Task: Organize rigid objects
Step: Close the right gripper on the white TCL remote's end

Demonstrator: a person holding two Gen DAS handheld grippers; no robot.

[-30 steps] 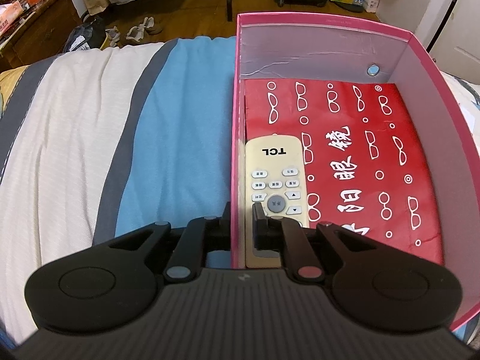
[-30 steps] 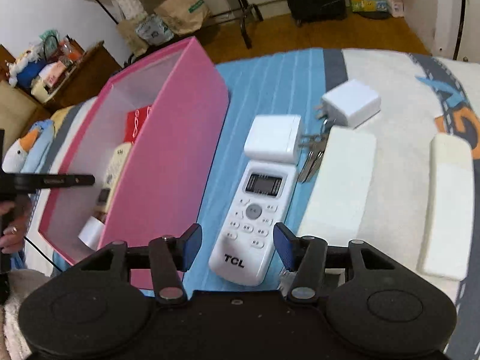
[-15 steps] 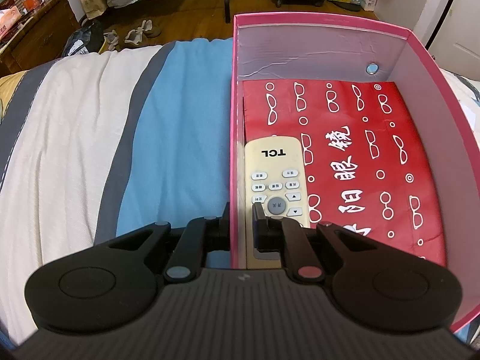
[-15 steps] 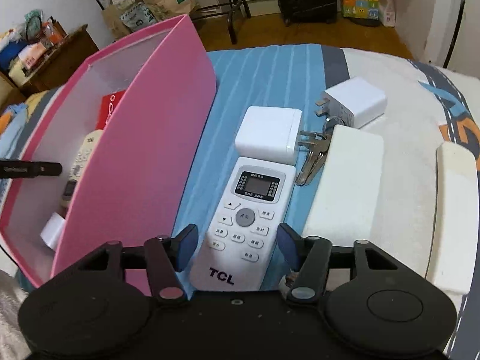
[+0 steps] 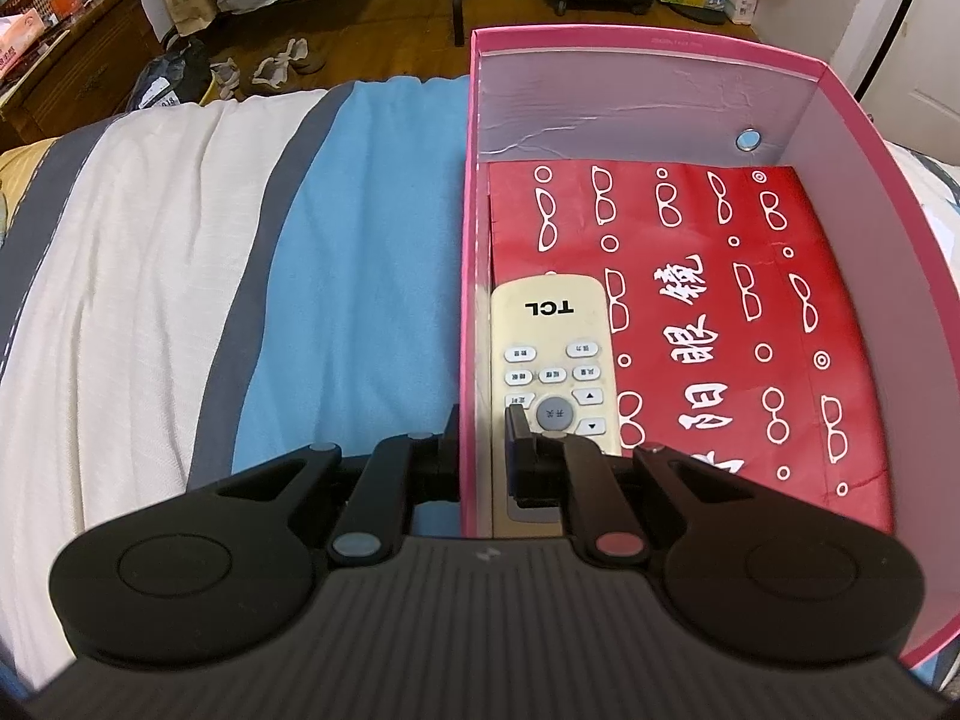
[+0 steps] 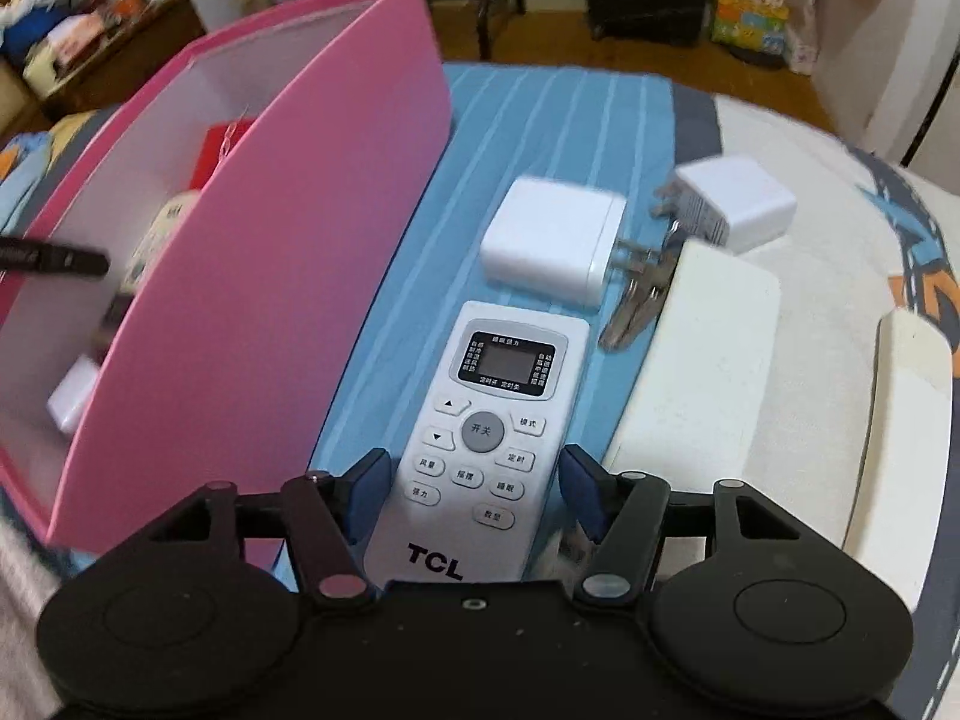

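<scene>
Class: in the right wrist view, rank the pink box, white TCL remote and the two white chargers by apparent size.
1. pink box
2. white TCL remote
3. near charger and far charger: alike; distance makes ranking unsure.

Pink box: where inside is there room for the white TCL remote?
Free: the red glasses-print bag right of the cream TCL remote, up to the pink box's far wall. Crowded: the left wall, where the left tool straddles it.

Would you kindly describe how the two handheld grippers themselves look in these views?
Both are matte black with round discs on each side. The left gripper has black fingers, a ribbed body, and blue-grey and red pivot caps. The right gripper has dark blue fingers and silvery pivot caps.
</scene>
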